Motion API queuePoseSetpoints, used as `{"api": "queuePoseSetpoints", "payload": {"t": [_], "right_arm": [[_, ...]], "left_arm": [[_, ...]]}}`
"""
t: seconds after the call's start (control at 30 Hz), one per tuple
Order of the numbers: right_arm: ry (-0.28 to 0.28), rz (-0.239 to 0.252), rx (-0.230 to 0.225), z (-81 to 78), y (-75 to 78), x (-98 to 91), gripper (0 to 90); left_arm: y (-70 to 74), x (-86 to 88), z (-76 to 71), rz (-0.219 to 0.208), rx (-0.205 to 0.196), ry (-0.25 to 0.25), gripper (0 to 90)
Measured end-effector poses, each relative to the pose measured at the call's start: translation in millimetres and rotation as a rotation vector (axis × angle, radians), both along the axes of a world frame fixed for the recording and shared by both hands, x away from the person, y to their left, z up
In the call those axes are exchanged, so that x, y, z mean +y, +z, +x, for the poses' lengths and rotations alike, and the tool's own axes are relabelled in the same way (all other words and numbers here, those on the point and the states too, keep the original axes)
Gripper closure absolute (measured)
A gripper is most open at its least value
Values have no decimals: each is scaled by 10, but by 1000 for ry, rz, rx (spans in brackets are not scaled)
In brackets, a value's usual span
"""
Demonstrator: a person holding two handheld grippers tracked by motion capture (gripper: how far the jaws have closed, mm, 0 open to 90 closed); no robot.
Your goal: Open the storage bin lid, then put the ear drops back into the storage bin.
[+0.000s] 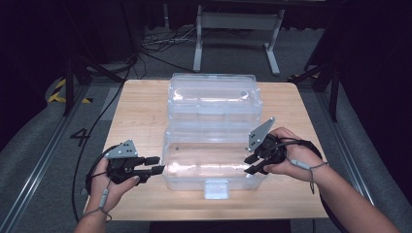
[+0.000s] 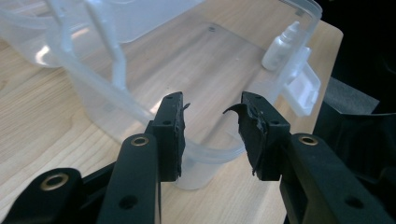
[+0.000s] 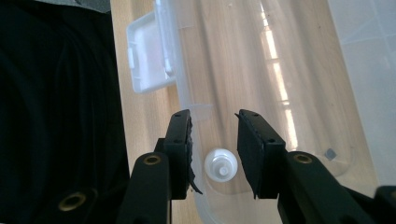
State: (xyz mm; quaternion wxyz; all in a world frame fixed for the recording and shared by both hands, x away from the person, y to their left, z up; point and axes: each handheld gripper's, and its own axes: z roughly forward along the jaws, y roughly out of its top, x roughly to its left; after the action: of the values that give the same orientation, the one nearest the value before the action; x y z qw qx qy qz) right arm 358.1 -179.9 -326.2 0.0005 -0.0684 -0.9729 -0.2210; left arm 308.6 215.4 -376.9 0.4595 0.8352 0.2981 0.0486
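my left fingers point(image 1: 156, 164) stand parted and empty at the 9 o'clock end of the clear plastic storage box point(image 1: 214, 162), which sits mid-tabletop on the pale wooden tabletop point(image 1: 141, 107) with its clear hinged lid point(image 1: 214, 97) thrown back toward 12 o'clock. in the left gripper view the box's near rim corner lies between and below my two black pads, apart from both. my right fingers point(image 1: 251, 164) are at the box's 3 o'clock end, parted, gripping nothing. in the right gripper view the small white plastic dropper bottle point(image 3: 221, 167) stands upright on the box floor, seen from above between my pads, touching neither. the white snap latch point(image 1: 216, 188) hangs on the box's 6 o'clock wall.
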Motion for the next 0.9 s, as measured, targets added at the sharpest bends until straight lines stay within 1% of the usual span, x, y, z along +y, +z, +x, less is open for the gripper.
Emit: {"api": "queuePoseSetpoints", "payload": {"t": [0.03, 0.07, 0.1, 0.17, 0.27, 0.3, 0.4, 0.53, 0.57, 0.6, 0.63, 0.67, 0.7, 0.77, 0.8, 0.9], "right_arm": [[2, -5, 2, -8, -12, 3, 649], [3, -8, 5, -18, -28, 6, 649], [11, -14, 17, -38, -76, 18, 649], [18, -15, 20, -43, -102, 23, 649], [24, -31, 42, -67, -239, 52, 654], [24, -31, 42, -67, -239, 52, 654], [30, -41, 49, -64, -326, 63, 665], [17, -50, 60, -59, -439, 76, 692], [14, -58, 69, -63, -477, 83, 704], [21, -59, 68, -60, -503, 89, 715], [39, -71, 62, -52, -531, 92, 725], [33, -80, 64, -58, -559, 102, 737], [37, -80, 62, -56, -578, 108, 747], [38, -99, 60, -62, -623, 125, 768], [38, -99, 60, -62, -623, 125, 768], [38, -112, 52, -64, -664, 140, 792]], "left_arm": [[6, -18, -2, -1, 4, -2, 613], [12, -30, 5, 3, -2, -11, 613], [16, -54, 13, 3, 3, -18, 612], [19, -70, 21, 5, 2, -23, 612], [32, -106, 33, 1, 2, -29, 612], [40, -121, 41, -3, 6, -36, 612], [69, -161, 61, 6, 1, -45, 611], [127, -226, 107, 16, -1, -65, 605], [140, -236, 118, 22, -3, -66, 603], [155, -250, 131, 27, -6, -66, 601], [178, -263, 150, 31, -6, -73, 600], [192, -273, 161, 31, -8, -73, 599], [216, -282, 183, 31, -9, -76, 599], [265, -297, 232, 31, -9, -84, 599], [265, -297, 232, 31, -9, -84, 599], [336, -314, 296, 33, -9, -92, 598]]}}
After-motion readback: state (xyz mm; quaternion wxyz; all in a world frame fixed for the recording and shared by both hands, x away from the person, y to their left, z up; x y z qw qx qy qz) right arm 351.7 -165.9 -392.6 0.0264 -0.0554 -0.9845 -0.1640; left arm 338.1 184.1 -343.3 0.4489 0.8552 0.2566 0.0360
